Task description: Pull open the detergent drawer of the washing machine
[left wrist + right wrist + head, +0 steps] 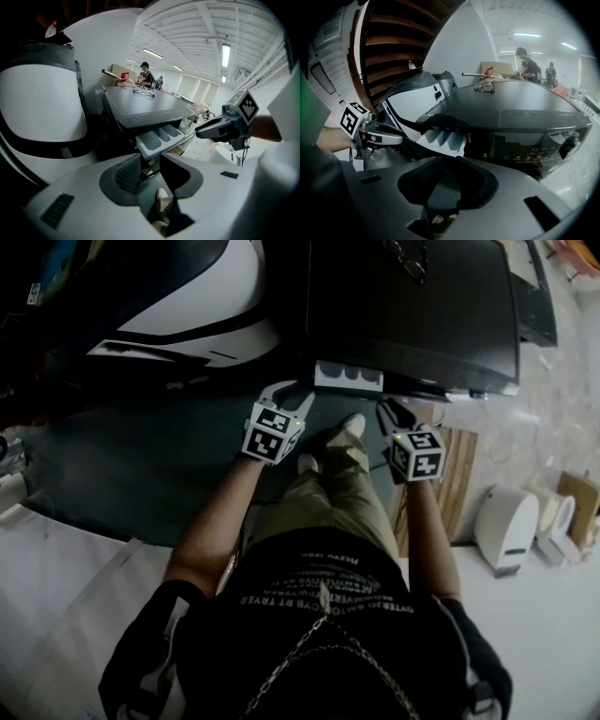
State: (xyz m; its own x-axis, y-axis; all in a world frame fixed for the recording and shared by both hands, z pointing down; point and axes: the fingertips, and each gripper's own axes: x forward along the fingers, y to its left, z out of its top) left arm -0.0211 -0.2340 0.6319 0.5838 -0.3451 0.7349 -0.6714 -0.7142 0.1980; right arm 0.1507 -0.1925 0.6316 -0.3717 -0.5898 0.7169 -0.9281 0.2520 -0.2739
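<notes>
Since the detergent drawer [349,376] already stands out from the front of the washing machine [412,306], any further pull should run straight and level, away from the machine. Its compartments seem empty. The left claw [150,174] and right claw [451,183] both gape, holding nothing, just short of the machine's front.
</notes>
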